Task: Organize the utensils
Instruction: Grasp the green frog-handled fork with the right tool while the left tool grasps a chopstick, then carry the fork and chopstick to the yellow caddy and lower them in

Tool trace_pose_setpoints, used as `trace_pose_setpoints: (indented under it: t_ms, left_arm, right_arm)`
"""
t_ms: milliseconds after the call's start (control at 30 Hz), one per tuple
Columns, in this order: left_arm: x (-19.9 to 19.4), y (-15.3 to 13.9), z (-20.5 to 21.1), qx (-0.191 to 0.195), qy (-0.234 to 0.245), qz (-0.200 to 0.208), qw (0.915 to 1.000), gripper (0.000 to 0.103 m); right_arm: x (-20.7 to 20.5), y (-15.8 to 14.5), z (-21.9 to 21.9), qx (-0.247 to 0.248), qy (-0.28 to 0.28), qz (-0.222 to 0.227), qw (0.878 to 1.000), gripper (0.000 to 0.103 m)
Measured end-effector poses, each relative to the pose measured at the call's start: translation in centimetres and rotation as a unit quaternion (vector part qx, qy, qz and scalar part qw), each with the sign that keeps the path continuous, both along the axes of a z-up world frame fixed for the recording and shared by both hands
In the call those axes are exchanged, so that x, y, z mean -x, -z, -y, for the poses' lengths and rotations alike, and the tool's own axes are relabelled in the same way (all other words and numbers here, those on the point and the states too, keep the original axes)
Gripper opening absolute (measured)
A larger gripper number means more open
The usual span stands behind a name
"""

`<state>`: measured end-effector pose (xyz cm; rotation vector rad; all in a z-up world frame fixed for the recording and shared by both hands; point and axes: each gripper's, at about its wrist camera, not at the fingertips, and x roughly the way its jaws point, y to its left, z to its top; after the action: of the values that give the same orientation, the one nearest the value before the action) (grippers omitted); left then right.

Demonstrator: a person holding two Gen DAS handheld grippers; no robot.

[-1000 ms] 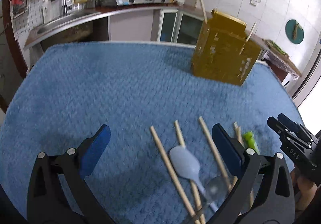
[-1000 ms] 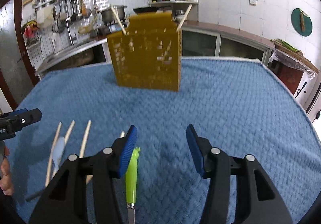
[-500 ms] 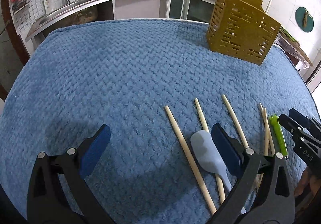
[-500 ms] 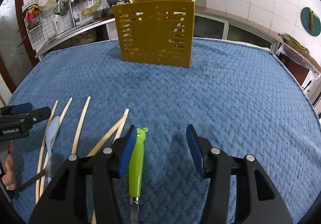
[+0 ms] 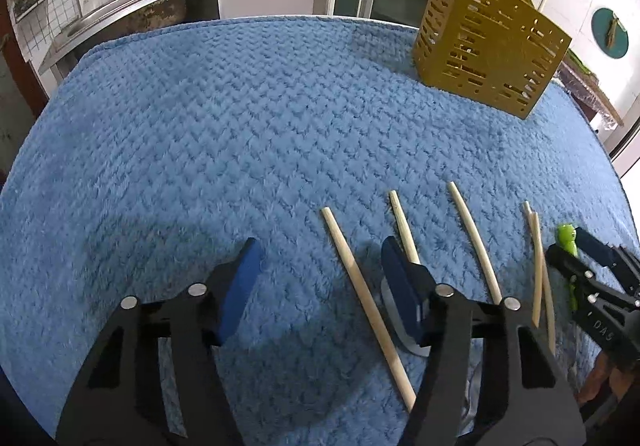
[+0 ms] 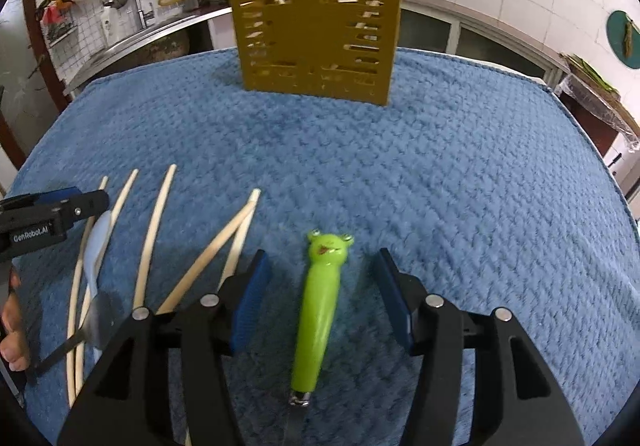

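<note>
Green frog-headed utensil handle (image 6: 318, 306)

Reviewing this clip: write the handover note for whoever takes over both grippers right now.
Left gripper: open, empty, low over the blue towel; a loose wooden chopstick lies between its fingers.
Right gripper: open, straddling the green frog-handled utensil, not yet closed.
Yellow slotted plastic holder stands at the far side, two sticks already poking out.
On the towel: six chopsticks and a pale blue-handled spoon.
Left: grip each one and drop it into the holder.
</note>
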<state>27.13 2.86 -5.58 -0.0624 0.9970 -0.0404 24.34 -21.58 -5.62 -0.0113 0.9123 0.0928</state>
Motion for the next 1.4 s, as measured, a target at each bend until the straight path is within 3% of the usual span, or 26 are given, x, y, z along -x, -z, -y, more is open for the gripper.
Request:
trace_pose_setpoints:
  t_ms: [100, 300, 400, 733, 833, 1400]
  left_arm:
    - [-0.1, -0.1, -0.1, -0.007, -0.004, -0.001, 1.0000, 0.046]
    - [-0.8, -0.1, 0.5, -0.022, -0.001, -0.004, 0.9998, 0.038]
    - [-0.6, -0.1, 0.9, -0.024, 0.012, -0.003, 0.9996, 0.022]
    - [-1.1, -0.1, 1.7, -0.042, 0.011, -0.010, 0.9990, 0.013]
    - [-1.3, -0.2, 1.7, -0.037, 0.011, -0.009, 0.9992, 0.012]
    - [-0.5, -1.0, 0.8, -0.004, 0.010, -0.002, 0.9999, 0.007]
  right_arm:
    - [-0.1, 0.0, 0.6, -0.007, 0.007, -0.007, 1.000, 0.053]
    - [-0.8, 0.0, 0.8, -0.004, 0.013, -0.014, 1.000, 0.048]
    - [-0.8, 0.0, 1.1, -0.009, 0.017, -0.012, 1.000, 0.039]
    - [-0.9, 0.1, 1.1, -0.010, 0.018, -0.009, 1.000, 0.035]
    - [-0.8, 0.1, 1.3, -0.014, 0.022, -0.005, 1.000, 0.024]
    - [-0.4, -0.4, 2.3, -0.050, 0.021, 0.006, 0.999, 0.023]
